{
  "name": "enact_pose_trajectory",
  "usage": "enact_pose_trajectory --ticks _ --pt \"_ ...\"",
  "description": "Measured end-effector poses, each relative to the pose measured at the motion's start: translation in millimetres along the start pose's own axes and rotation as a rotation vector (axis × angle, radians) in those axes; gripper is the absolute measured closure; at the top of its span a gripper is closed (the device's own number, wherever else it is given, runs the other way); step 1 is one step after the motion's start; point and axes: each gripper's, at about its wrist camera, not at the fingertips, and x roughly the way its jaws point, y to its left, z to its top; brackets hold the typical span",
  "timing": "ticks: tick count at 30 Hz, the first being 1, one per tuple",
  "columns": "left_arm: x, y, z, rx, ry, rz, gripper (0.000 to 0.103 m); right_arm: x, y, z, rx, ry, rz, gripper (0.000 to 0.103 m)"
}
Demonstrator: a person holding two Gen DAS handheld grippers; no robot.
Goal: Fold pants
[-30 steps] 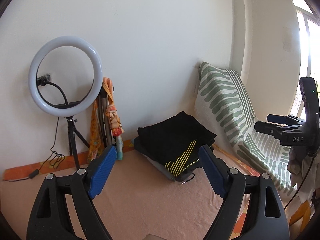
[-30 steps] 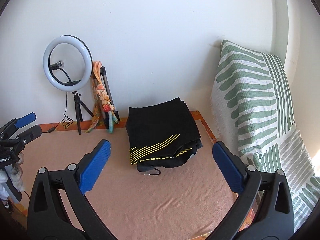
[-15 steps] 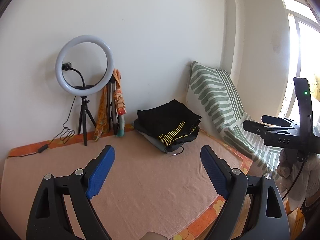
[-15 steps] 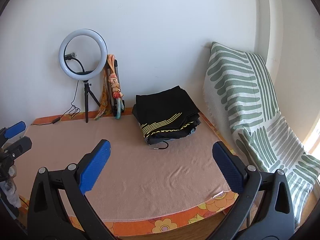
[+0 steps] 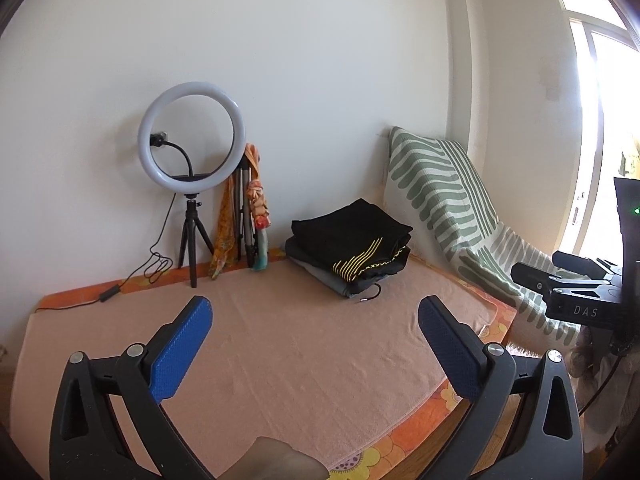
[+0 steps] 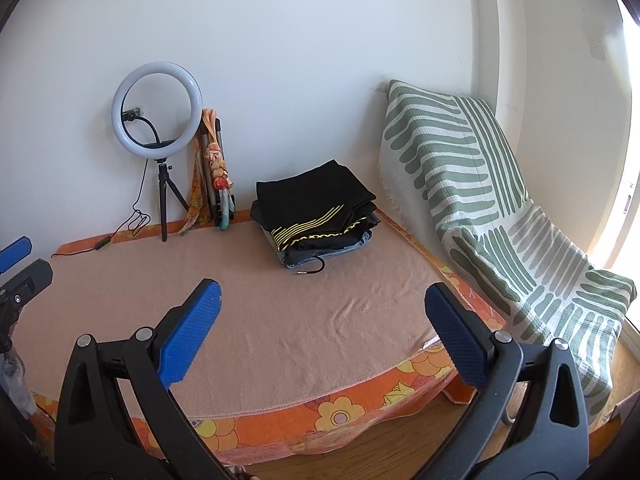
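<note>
From the left wrist camera, the left gripper hangs over the near part of a peach blanket with its blue pads set wide apart and nothing between them; the blanket lies over a mattress with an orange flowered sheet showing along its edge. At the far end of the blanket, close to the wall, sits a stack of folded clothes; the top piece is a pair of black pants with yellow stripes, lying flat and folded, and a grey garment shows beneath it; a thin black cord curls out from under the stack onto the blanket. Left of the stack stand a ring light on a small tripod and a folded stand with an orange scarf hung on it, both against the wall; a green striped cushion leans on the wall to the right. The right gripper shows at the right edge, off the mattress; its spread cannot be told here.

From the right wrist camera, the right gripper is likewise spread wide and holds nothing; the stack is well ahead of it, with a denim layer visible at the bottom. The left gripper's blue pad shows at the left edge.
</note>
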Motion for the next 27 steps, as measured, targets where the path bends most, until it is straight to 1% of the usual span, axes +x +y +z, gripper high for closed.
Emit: enact_pose_trajectory --ticks 2,6,11,14,18,27 --pt "1.0 1.2 -2.4 -0.013 0.012 -0.004 0.001 0.3 1.1 -7.1 0.001 0.004 -0.007 0.0" --pt "2.2 0.9 -9.2 -0.031 0.021 -0.005 0.001 -4.2 3.9 -16.7 -0.017 -0.015 -0.059 0.0" --pt "5.3 -4.6 -13.0 -0.033 0.035 -0.021 0.001 -6.5 -0.3 -22.6 0.027 -0.014 -0.059 0.0" --pt "4.7 -9.6 -15.3 -0.017 0.033 -0.027 0.001 -8.1 -0.8 -25.0 0.036 -0.02 -0.069 0.0" --pt "5.1 -12.7 -17.2 0.001 0.041 -0.033 0.001 -7.8 -2.6 -25.6 0.049 -0.014 -0.06 0.0" --pt "2.0 -4.5 -16.1 -0.033 0.022 -0.015 0.001 -8.0 0.9 -23.3 0.038 -0.028 -0.06 0.0"
